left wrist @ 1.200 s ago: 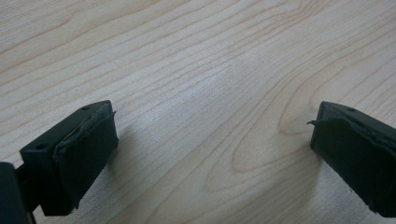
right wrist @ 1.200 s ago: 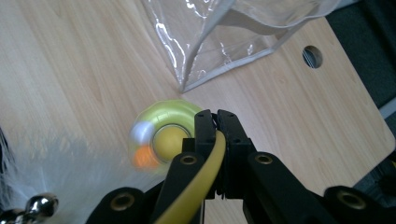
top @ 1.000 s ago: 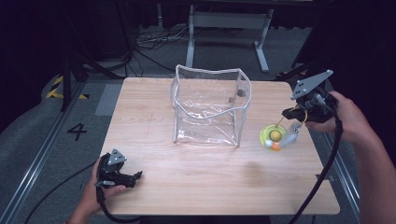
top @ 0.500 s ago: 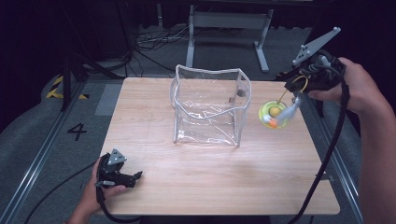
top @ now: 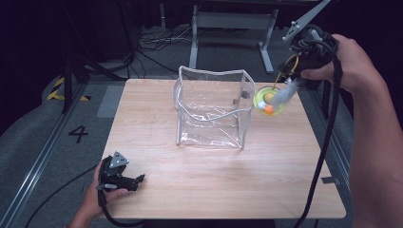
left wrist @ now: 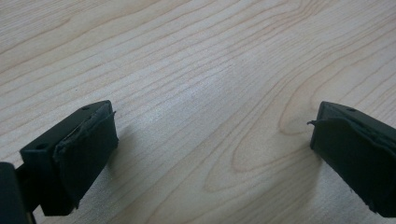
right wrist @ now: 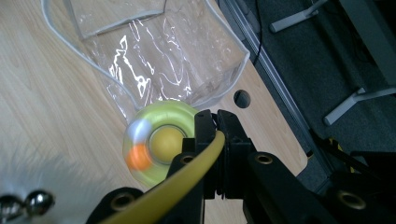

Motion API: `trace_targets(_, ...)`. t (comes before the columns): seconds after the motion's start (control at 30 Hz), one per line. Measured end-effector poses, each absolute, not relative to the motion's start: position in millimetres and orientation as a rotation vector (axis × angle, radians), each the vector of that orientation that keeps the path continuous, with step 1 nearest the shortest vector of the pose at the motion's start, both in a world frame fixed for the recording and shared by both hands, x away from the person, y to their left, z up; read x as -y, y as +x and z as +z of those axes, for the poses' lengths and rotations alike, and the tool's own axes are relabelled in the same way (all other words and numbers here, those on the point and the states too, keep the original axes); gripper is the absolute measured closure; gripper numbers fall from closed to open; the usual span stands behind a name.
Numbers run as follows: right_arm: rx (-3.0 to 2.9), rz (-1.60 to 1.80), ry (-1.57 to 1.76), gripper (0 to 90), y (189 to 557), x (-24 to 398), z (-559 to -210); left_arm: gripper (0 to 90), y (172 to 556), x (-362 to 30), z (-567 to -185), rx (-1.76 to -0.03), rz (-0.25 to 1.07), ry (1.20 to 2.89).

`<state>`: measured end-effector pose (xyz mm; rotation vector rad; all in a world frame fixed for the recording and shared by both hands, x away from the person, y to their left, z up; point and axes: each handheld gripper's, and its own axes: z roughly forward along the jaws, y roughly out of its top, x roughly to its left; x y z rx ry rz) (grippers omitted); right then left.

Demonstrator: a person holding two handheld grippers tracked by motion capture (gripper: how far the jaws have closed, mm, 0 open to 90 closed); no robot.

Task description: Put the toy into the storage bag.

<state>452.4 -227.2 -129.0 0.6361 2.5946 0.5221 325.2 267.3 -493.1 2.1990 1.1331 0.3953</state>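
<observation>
High view overlooks the table [top: 285,190]; both gripper views face it closely.

One readable mark: a black numeral "4" [top: 78,133] on the grey floor [top: 57,142] left of the bench [top: 285,190] (big and plain). No other lettering can be read anywhere.

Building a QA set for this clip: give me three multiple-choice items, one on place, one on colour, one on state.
1. Where is the yellow-green ring toy?
A. lying on the table
B. in the air beside the clear bag
C. inside the bag
2. What colour is the table?
A. light wood
B. white
C. black
3. How is the left gripper?
A. shut on a cord
B. open
C. holding the bag

B: it hangs from the right gripper, next to the clear bag.
A: wood grain shows.
B: the jaws stand apart over bare wood.
</observation>
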Motion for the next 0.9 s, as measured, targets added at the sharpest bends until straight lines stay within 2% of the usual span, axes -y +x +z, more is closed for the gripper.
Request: trace_targets(0.9, -2.626, 0.562, 0.583, 88.4, 488, 159, -129, 1.3, 325, -268, -493, -1.132, 0.403, 2.197)
